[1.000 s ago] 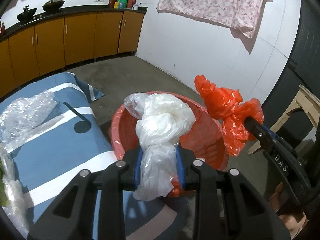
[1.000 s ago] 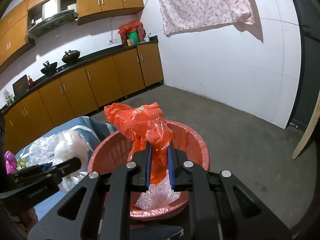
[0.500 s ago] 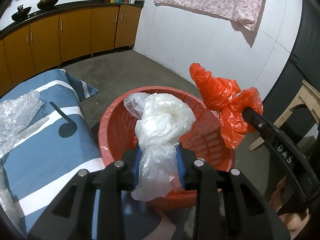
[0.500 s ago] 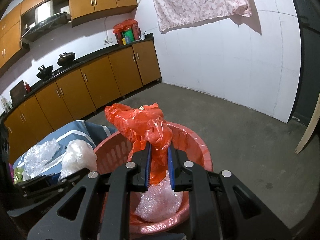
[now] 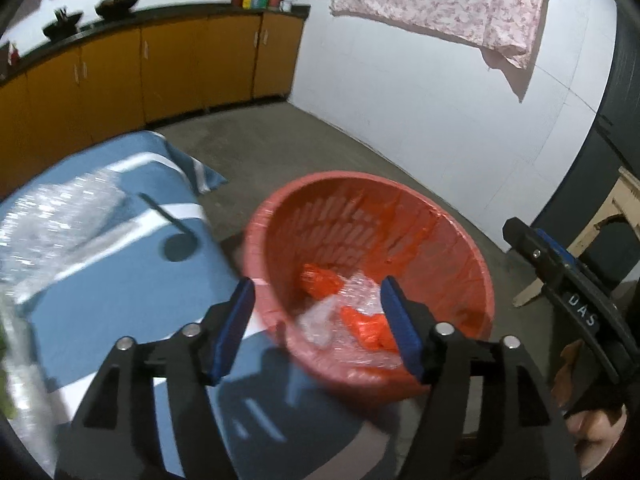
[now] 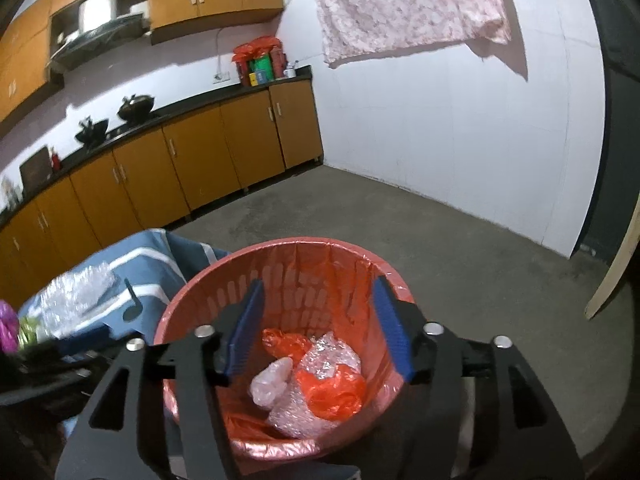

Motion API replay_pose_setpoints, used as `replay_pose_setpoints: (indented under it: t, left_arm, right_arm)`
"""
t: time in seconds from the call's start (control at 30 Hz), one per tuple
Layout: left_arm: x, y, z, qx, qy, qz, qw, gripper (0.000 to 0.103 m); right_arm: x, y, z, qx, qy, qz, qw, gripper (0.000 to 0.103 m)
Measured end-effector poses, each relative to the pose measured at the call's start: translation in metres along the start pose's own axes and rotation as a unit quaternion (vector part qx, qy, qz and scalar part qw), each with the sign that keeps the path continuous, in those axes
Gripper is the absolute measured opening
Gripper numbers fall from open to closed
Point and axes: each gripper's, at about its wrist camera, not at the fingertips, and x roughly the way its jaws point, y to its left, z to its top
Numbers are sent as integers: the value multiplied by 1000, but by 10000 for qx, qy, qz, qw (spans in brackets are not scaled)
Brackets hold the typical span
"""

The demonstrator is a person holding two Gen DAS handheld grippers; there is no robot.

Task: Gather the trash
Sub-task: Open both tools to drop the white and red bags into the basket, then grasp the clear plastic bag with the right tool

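**Mia:** The left black gripper with blue pads is letting go; its jaws are opening and nothing is between them; the right black gripper with blue pads is opening too, and it is empty as well.

**Tom:** Where did the trash go?

**Mia:** It is down in the round red plastic basket with slotted walls; I see a crumpled red plastic bag, a cloudy white plastic bag and some clear bubble wrap lying at the bottom.

**Tom:** So what is new?

**Mia:** A moment ago the left one squeezed the white bag and the right one squeezed the red bag, both above the basket; now both bags have dropped in; I think this drop is done.

**Tom:** Is the job finished?

**Mia:** Not yet, I think; more shiny clear plastic wrap lies on the blue cloth with white stripes beside the basket.
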Motion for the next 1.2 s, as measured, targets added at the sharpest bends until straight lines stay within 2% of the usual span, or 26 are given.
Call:
replay_pose_setpoints:
  t: [0.07, 0.2, 0.4, 0.5, 0.6, 0.7, 0.8, 0.93, 1.0, 1.2]
  left_arm:
    - [-18, 5, -6, 65, -157, 160, 9997, 73]
    - [-58, 22, -19, 147, -464, 537, 9974, 75]
    - [-128, 71, -49, -99, -884, 1400, 9862, 79]
    - [-161, 109, -69, -416, -982, 2026, 9734, 80]
    - [-190, 159, -96, -942, -968, 2688, 9537, 81]
    - [-212, 200, -116, -1432, -901, 3106, 9354, 81]
    - [-230, 228, -134, -1746, -953, 3447, 9174, 81]
    - [-246, 251, -151, -1975, -1155, 3698, 9005, 81]
    - [-249, 257, -154, -1998, -1216, 3785, 8956, 83]
    - [-242, 270, -156, -2019, -1162, 3730, 8981, 83]
  right_arm:
    - [-5, 11, -3, -231, -27, 35, 9997, 67]
    - [-14, 37, -7, -574, -52, 198, 9981, 71]
    - [-33, 93, -12, -883, -17, 961, 9915, 71]
    - [-39, 128, -16, -1082, 71, 1421, 9839, 71]
    - [-43, 168, -26, -1281, 263, 1907, 9729, 71]
    - [-44, 208, -38, -1484, 481, 2331, 9598, 71]
    - [-41, 243, -52, -1691, 703, 2562, 9491, 71]
    - [-34, 280, -73, -1844, 994, 2672, 9406, 71]
    - [-26, 293, -82, -1951, 1109, 2634, 9382, 71]
    - [-2, 309, -103, -2060, 1489, 2450, 9356, 70]
